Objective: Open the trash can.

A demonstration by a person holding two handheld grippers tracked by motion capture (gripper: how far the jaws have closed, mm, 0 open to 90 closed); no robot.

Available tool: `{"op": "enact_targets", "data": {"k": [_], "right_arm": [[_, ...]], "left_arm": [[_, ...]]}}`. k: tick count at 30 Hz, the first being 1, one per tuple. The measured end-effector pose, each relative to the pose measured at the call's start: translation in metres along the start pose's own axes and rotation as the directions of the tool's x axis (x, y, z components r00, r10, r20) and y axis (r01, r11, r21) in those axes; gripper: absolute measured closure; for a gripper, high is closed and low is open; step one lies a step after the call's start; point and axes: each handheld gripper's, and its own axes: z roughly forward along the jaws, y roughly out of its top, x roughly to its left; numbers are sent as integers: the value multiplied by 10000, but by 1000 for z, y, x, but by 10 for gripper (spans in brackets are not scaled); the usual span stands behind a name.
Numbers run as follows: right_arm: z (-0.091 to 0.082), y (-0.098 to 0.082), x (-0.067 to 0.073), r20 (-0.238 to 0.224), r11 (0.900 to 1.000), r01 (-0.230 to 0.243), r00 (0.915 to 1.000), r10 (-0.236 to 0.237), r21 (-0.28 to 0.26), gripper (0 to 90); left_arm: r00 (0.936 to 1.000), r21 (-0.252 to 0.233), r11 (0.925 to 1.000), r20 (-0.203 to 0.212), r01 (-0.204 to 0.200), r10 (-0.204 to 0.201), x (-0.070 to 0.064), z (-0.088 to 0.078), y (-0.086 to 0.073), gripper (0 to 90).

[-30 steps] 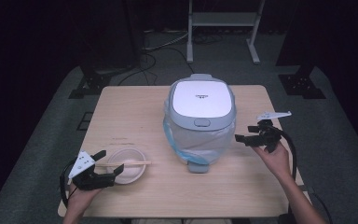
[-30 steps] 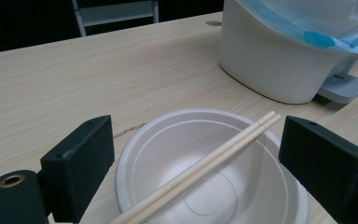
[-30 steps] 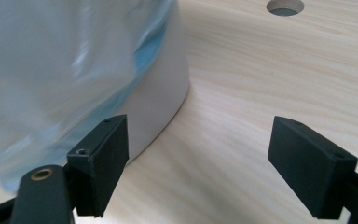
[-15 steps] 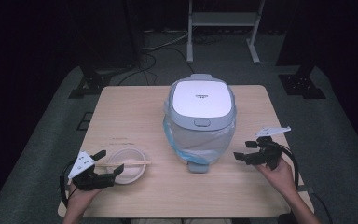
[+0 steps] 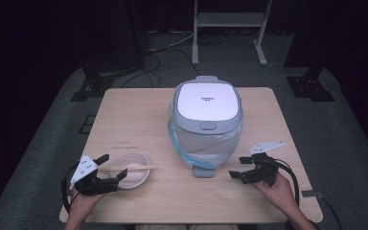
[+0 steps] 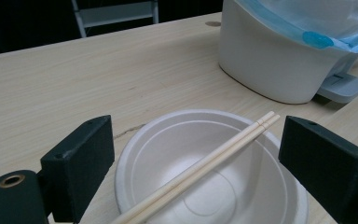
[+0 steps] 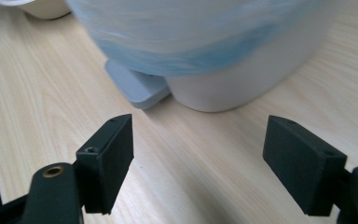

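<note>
While the left gripper (image 5: 109, 168) is resting at the table's (image 5: 139, 120) near left corner, its jaws are standing apart on either side of a white bowl (image 6: 205, 172), not pressing on it. A pair of chopsticks (image 6: 200, 168) is lying across the bowl's rim, between those jaws. Farther right, a rice cooker (image 5: 207, 120) wrapped in a clear bag (image 5: 191, 143) is sitting mid-table. The right gripper (image 5: 242, 167) is hovering just beside the cooker's front foot (image 7: 135, 86), jaws wide but just now narrowing slightly, nothing between them.
</note>
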Motion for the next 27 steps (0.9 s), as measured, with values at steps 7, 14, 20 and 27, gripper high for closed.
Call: {"op": "enact_targets", "data": {"k": [7, 14, 20, 27], "right_arm": [[14, 5, 21, -474, 9978, 667, 9967, -666, 5, 368], [28, 11, 37, -742, 9928, 1197, 9900, -1198, -64, 540], [40, 14, 43, -1069, 9901, 1402, 9843, -1401, -70, 742], [53, 20, 51, -636, 9801, 1981, 9781, -1984, -109, 894]], "left_arm": [[10000, -35, 10000, -4, 0, 0, 1, 0, 0, 96], [10000, -51, 10000, -13, -15, 15, 2, -2, 0, 96], [10000, -70, 10000, 3, 19, -19, 2, -2, 0, 96], [10000, -74, 10000, 26, 20, -20, 2, -2, 0, 96]]}}
